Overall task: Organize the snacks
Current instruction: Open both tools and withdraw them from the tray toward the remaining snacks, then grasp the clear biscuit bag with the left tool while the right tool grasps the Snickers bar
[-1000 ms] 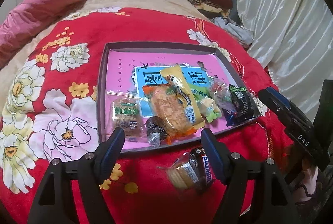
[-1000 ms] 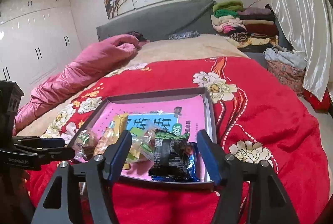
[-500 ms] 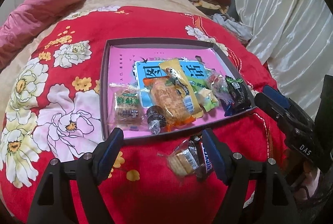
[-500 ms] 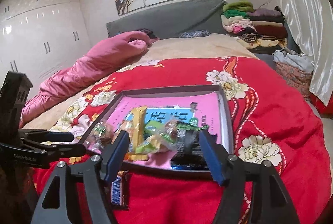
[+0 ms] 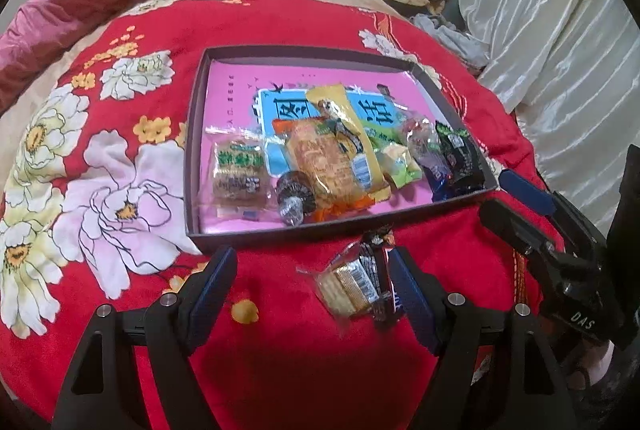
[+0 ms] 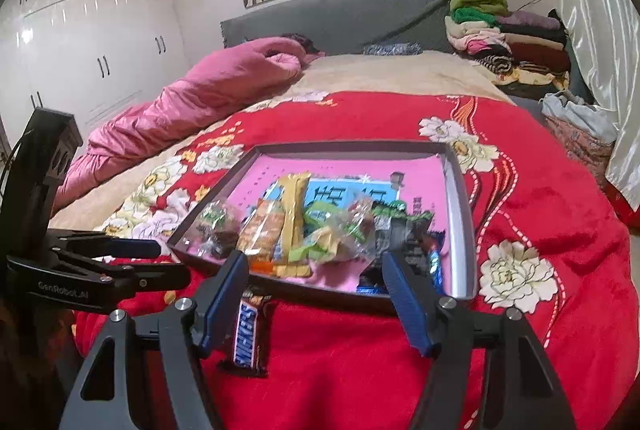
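Both views are fairly bright under soft, even indoor light with warm, saturated colour and only faint shadows. Glare spots shine on the glossy white wardrobe doors (image 6: 92,42) and a sheen runs down the satin curtain (image 5: 532,42). Fisheye distortion bends straight lines strongly near the edges, and black vignetting fills the corners. Fine detail is soft and slightly smeared, most on the snack wrappers (image 6: 320,230).

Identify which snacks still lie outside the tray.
The Snickers bar and the clear-wrapped cracker packet; both lie on the red blanket, in front of the tray.
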{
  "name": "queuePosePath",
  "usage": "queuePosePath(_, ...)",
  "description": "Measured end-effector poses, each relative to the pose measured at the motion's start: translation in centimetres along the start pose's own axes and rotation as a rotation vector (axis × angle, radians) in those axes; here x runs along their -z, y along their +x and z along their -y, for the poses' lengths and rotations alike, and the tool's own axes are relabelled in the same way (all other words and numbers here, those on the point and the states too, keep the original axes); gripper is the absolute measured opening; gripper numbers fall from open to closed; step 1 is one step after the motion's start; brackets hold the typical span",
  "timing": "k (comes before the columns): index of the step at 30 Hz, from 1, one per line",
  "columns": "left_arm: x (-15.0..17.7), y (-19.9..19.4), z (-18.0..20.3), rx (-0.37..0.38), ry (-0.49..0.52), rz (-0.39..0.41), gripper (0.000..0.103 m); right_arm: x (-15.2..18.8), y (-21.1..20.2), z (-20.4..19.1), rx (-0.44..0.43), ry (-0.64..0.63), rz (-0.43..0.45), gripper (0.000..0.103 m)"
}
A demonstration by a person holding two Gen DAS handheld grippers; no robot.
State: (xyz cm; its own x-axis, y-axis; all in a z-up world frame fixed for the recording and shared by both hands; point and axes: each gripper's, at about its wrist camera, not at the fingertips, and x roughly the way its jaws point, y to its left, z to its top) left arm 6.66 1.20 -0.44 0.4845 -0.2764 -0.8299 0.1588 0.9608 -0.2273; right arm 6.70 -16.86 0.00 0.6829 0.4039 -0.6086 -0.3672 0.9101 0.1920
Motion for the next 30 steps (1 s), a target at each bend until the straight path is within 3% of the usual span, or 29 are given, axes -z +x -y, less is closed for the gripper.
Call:
queuePosePath(19, 1.2, 1.2, 0.5, 0.03, 0.003, -0.073, 0.079, 2.2, 1.6, -2.8, -0.043, -0.083, -0.145, 0.069)
queuePosePath(30, 1.7, 2.5, -0.7, 0.094, -0.094, -0.119, 0.079, 4.3, 4.0, -4.9, -0.049, -0.171, -0.238, 0.069)
